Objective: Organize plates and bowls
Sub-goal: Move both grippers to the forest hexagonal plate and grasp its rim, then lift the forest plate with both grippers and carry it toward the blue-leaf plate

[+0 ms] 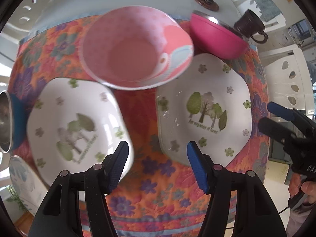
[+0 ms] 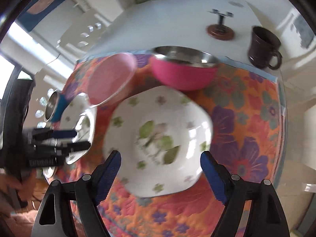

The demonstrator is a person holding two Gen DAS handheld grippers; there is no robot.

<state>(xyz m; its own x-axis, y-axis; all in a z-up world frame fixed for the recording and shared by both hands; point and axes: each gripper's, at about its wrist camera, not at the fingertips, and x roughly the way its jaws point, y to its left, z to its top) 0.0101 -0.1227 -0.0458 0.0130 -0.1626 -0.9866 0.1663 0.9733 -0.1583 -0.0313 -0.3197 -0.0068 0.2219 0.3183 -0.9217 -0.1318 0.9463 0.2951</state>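
Two white plates [image 1: 79, 122] [image 1: 205, 108], three bowls [image 1: 136, 47] [image 1: 215, 37] [image 1: 13, 122], both claws [image 1: 158, 152] [image 2: 161, 162] empty.

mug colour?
Dark brown mug, clearest in the right wrist view.

Bare cloth [image 1: 138, 106] between plates; pink bowl [image 1: 136, 47] behind.

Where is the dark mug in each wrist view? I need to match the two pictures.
Left wrist view: dark mug at upper right, past the cloth's far edge, tilted by the lens.
Right wrist view: dark mug at upper right, on the white table, handle to the right.
Shared landmark: hot-pink bowl with steel rim, just left of the mug.
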